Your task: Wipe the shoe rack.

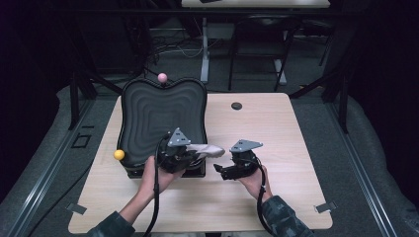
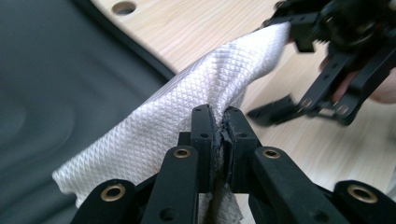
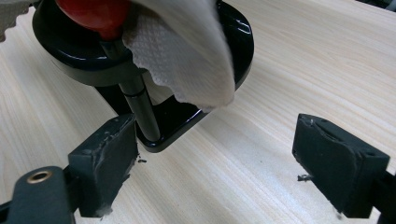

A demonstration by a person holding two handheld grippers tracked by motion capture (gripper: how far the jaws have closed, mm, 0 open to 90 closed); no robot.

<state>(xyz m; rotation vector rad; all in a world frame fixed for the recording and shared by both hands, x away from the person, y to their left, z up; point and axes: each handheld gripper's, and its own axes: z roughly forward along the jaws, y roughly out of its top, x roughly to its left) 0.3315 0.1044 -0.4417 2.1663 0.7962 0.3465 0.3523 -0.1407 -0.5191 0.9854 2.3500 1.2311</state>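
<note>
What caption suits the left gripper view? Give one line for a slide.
Left gripper shut on a white textured cloth beside the black tray, with the open right gripper near the cloth's far end.

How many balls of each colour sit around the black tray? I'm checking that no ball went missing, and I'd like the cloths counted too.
Pink ball: 1, at the far edge of the black tray
Yellow ball: 1, at the tray's near left corner
Red ball: 1, on a post, part-covered by cloth
White cloth: 1, clamped in the left hand-held gripper
Total: 4
</note>
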